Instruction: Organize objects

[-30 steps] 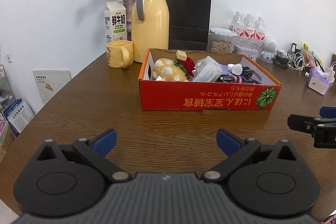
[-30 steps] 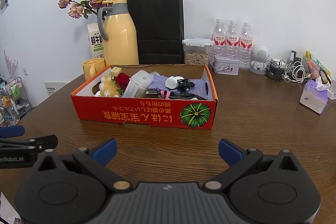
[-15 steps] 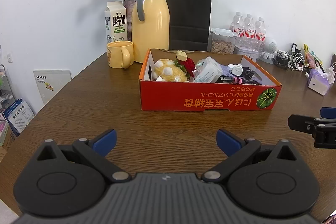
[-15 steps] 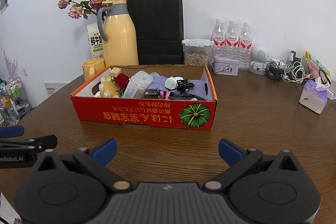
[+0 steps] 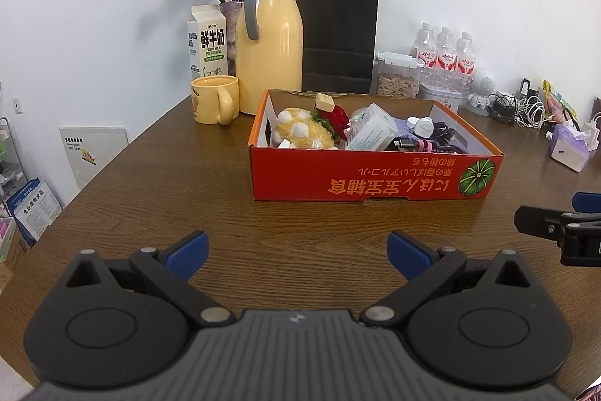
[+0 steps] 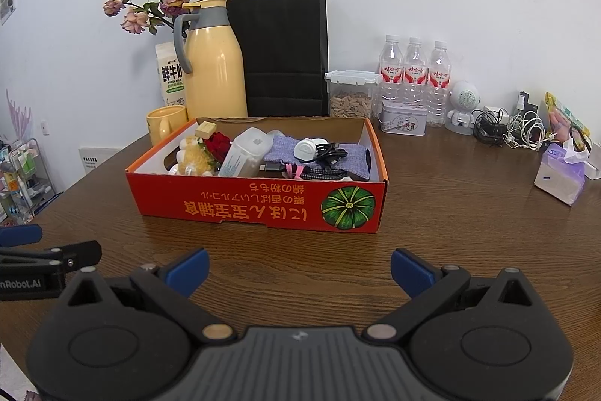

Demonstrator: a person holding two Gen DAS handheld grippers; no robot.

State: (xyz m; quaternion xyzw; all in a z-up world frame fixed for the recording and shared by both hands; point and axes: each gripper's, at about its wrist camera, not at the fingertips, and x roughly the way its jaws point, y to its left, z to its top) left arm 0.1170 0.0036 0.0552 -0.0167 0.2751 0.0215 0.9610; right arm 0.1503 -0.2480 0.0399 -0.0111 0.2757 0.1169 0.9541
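A red cardboard box [image 5: 375, 175] [image 6: 259, 202] stands on the brown wooden table [image 5: 225, 213]. Inside lie a yellow plush toy [image 5: 300, 134], a red rose [image 5: 338, 117], a clear plastic container [image 5: 372, 132] [image 6: 246, 153], a purple pouch [image 6: 323, 156], a white round gadget [image 6: 306, 149] and black cables. My left gripper [image 5: 296, 252] hovers open in front of the box with nothing between its fingers. My right gripper [image 6: 298, 271] is open too, also short of the box. Each gripper shows at the edge of the other's view.
Behind the box stand a yellow mug [image 5: 214, 98], a yellow thermos jug [image 5: 268, 40], a milk carton [image 5: 206, 40], a vase of dried roses, a black paper bag [image 5: 338, 32], a nut container, three water bottles [image 6: 413, 74] and a tin. Cables and a tissue pack [image 6: 559, 175] lie at the right.
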